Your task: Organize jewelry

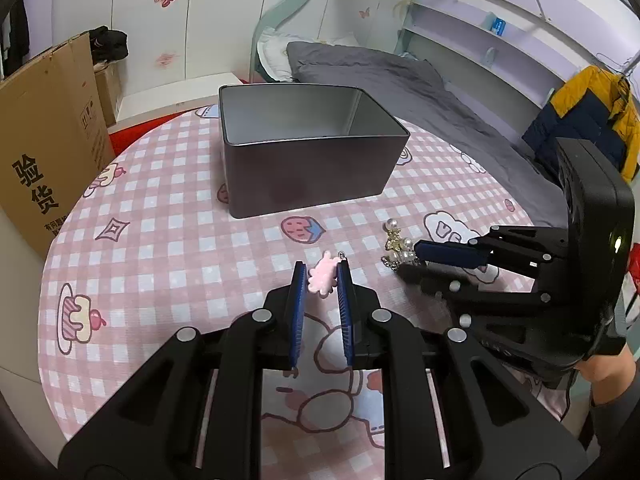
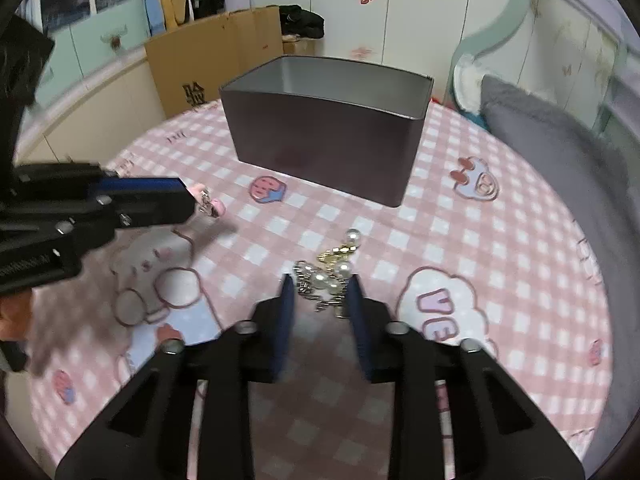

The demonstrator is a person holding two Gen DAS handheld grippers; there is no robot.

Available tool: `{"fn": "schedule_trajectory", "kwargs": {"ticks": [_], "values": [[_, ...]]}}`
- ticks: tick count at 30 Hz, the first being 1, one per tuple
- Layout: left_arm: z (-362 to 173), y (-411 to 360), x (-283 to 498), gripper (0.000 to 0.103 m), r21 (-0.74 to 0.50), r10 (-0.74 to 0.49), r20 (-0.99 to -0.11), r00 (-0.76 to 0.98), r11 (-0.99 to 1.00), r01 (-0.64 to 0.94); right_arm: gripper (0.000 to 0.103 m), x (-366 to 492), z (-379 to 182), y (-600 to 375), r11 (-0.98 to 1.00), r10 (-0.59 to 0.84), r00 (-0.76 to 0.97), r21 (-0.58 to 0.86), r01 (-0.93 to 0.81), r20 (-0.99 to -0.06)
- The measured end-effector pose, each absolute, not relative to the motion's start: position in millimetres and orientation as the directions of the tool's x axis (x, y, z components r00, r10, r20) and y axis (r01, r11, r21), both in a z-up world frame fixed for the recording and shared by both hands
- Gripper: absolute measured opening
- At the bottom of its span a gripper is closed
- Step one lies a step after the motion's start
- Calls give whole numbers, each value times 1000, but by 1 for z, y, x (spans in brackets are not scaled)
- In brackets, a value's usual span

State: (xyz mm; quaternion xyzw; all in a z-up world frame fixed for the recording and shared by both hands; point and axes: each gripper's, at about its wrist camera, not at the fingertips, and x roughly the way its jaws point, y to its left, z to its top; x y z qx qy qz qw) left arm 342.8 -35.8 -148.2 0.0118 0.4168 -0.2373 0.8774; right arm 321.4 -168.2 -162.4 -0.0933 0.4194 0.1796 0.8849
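My left gripper (image 1: 322, 270) is shut on a pink flower-shaped charm (image 1: 320, 282) and holds it just above the pink checked tablecloth (image 1: 160, 220). The right wrist view shows that same charm (image 2: 210, 203) at the left gripper (image 2: 192, 198) tips, with its shadow on the cloth below. My right gripper (image 2: 320, 280) is down at the cloth, its blue pads against both sides of a cluster of pearl and gold jewelry (image 2: 342, 269). The left wrist view shows this pearl jewelry (image 1: 396, 246) at the right gripper (image 1: 412, 258) tips. An open dark metal tin (image 1: 304, 176) stands behind both.
The tin (image 2: 320, 144) looks empty as far as its inside shows. A cardboard box (image 1: 44, 140) stands off the table's left edge. A bed with a grey duvet (image 1: 400, 80) lies beyond, and a yellow and navy jacket (image 1: 592, 112) hangs at the right. A person's hand (image 1: 608, 368) holds the right gripper.
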Motion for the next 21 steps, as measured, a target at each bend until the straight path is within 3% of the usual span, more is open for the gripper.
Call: {"fn": "schedule_trajectory", "kwargs": {"ticks": [4,21], "values": [[-144,-35,343,16,-196,-427,-729,535,879,434,0,321,-160,-168,913,237,574,-23,-408,-784],[-118,-38,332,16,-197,-454,-701,550,865,462,0,304,-130,-183,909,333,577,92,-406,-746]]}}
